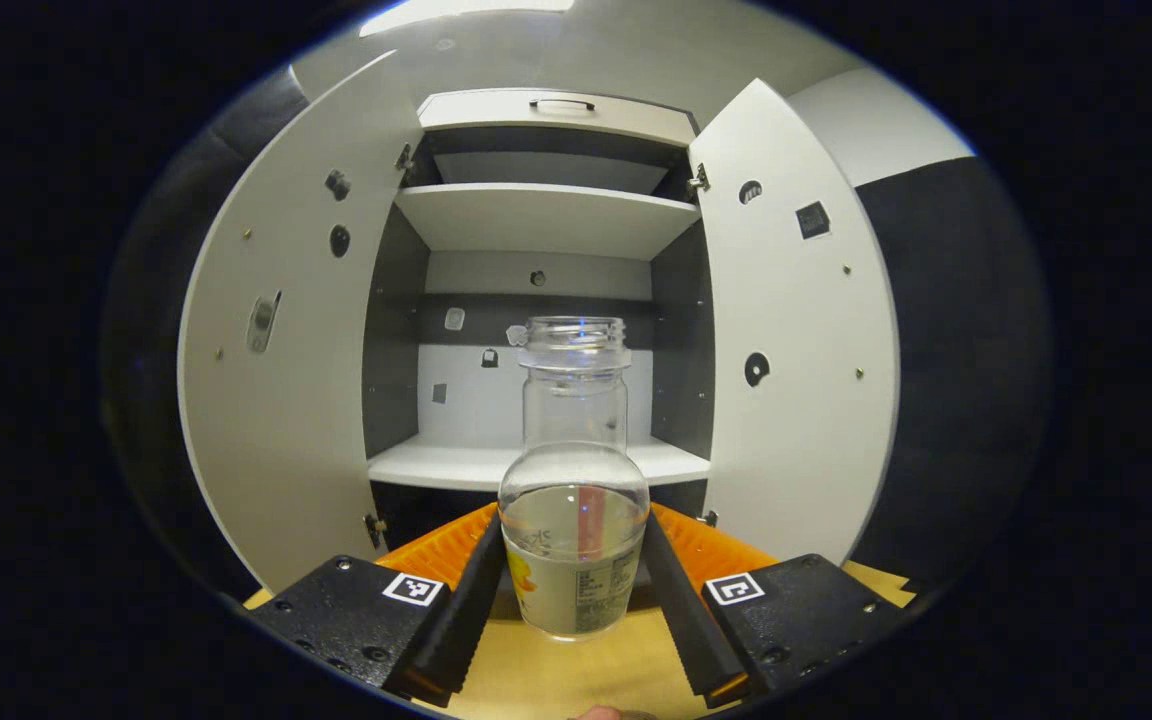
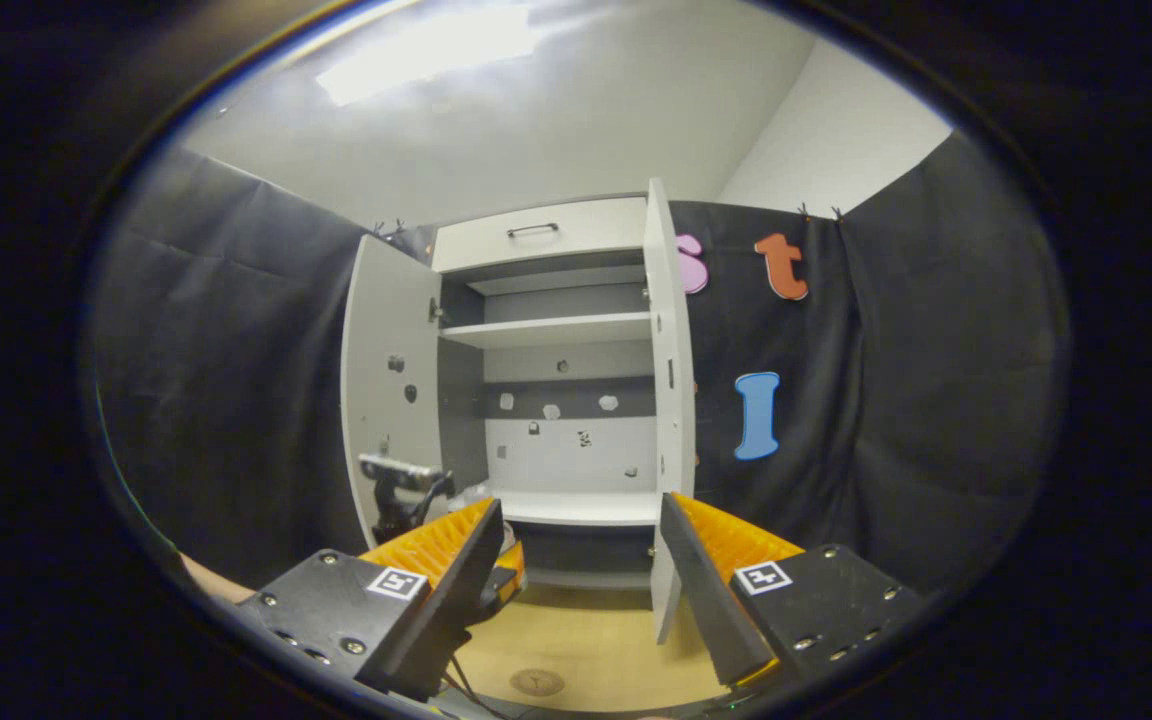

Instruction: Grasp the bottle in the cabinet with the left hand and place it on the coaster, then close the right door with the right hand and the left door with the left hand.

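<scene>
Left gripper view: the left gripper is clamped on the bottle, both fingers pressed to its lower body, holding it upright over the wooden table in front of the cabinet. Beyond it, the left door and right door stand wide open around bare shelves. In the right gripper view, the right gripper has its fingers apart and holds nothing; the coaster lies on the table near them, with the open cabinet farther off.
</scene>
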The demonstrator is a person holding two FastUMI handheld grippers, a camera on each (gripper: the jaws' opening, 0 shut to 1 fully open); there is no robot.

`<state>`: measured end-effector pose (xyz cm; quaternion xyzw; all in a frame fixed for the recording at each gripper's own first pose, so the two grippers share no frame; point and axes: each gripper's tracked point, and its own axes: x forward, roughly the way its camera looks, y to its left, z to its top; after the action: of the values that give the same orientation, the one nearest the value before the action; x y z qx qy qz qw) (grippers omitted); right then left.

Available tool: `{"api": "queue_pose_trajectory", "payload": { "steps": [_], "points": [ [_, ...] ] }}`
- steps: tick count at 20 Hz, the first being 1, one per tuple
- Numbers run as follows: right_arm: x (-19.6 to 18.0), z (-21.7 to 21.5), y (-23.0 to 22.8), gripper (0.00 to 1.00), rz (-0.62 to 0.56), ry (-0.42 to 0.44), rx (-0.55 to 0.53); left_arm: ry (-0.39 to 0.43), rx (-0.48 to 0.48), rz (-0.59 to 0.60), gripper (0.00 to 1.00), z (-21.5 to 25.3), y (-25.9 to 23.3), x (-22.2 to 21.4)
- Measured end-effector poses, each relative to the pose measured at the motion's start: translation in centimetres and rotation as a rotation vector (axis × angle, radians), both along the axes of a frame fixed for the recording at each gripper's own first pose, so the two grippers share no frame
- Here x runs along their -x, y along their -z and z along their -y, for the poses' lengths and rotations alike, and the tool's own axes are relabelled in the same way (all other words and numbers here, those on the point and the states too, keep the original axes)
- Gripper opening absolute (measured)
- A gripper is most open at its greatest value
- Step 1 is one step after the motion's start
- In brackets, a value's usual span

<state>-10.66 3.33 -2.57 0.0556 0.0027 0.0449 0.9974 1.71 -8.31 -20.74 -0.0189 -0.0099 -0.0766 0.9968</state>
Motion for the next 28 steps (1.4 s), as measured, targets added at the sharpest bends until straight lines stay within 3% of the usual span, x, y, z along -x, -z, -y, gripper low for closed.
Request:
{"api": "queue_pose_trajectory", "payload": {
  "steps": [2, 7, 10, 20, 22, 24, 25, 26, 28],
  "points": [
    [-0.6, 1.3, 0.1, 0.96, -0.009, 0.036, -0.014, 0.042, -0.006, -0.038, 0.81, 0.9, 3.9, 1.5],
    [-3.2, 3.2, 0.4, 0.94, -0.007, 0.103, -0.017, 0.194, -0.022, -0.005, 0.81, 3.3, 9.2, 4.3],
    [-4.9, 3.8, 1.1, 0.96, -0.032, 0.143, -0.050, 0.200, -0.033, -0.018, 0.81, 2.9, 12.7, 5.5],
    [-9.0, 5.3, 2.0, 0.94, -0.049, 0.269, -0.106, 0.375, -0.035, -0.173, 0.81, 4.5, 25.0, 6.0],
    [-9.0, 5.6, 1.7, 0.98, -0.043, 0.291, -0.104, 0.401, -0.056, -0.135, 0.84, 4.9, 24.5, 6.3],
    [-8.9, 5.5, 1.2, 0.99, -0.034, 0.298, -0.109, 0.434, -0.098, -0.163, 0.81, 5.5, 24.9, 6.5],
    [-8.8, 5.6, 1.0, 0.94, -0.027, 0.303, -0.109, 0.450, -0.117, -0.178, 0.82, 5.6, 25.3, 6.7],
    [-8.7, 5.8, 1.0, 0.98, -0.027, 0.309, -0.109, 0.465, -0.125, -0.192, 0.83, 5.6, 25.3, 7.0],
    [-8.4, 6.2, 0.9, 0.98, -0.025, 0.319, -0.110, 0.510, -0.125, -0.205, 0.83, 5.6, 24.6, 7.6]
  ]
}}
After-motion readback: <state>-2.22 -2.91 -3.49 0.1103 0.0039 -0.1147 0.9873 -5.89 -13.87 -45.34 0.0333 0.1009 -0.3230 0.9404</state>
